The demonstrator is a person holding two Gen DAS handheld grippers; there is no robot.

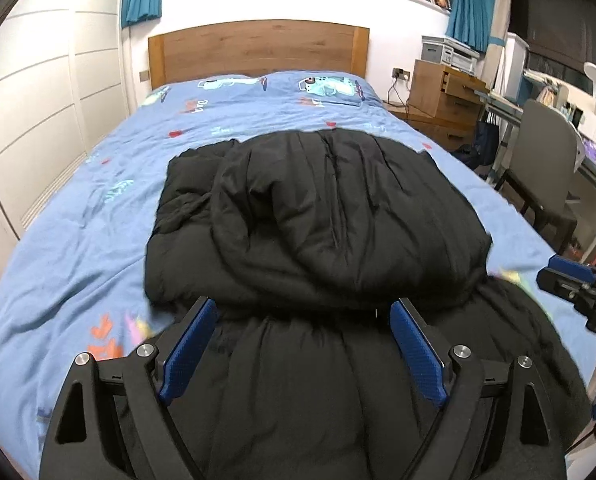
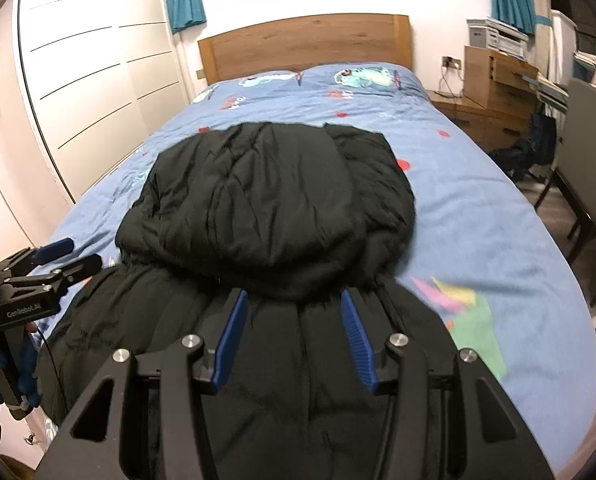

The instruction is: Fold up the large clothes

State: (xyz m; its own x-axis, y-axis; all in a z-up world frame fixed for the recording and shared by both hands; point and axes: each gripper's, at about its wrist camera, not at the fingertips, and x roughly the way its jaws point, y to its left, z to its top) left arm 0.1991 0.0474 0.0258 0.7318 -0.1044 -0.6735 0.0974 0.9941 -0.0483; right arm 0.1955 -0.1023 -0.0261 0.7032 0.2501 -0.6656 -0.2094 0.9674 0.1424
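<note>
A large black padded coat (image 1: 317, 216) lies on the blue bed (image 1: 78, 240), its far part folded back toward me in a thick hump; it also shows in the right wrist view (image 2: 266, 208). My left gripper (image 1: 303, 312) is open and empty, its blue pads (image 1: 190, 348) spread wide just above the coat's near part. My right gripper (image 2: 294, 300) is open and empty above the same near part, pads (image 2: 355, 340) apart. Each gripper shows in the other's view, the right one (image 1: 569, 280) and the left one (image 2: 62, 260).
A wooden headboard (image 1: 258, 48) and pillows stand at the far end. White wardrobe doors (image 1: 38, 100) line the left. A nightstand with boxes (image 1: 445, 88), a chair (image 1: 545, 160) and a desk stand to the right of the bed.
</note>
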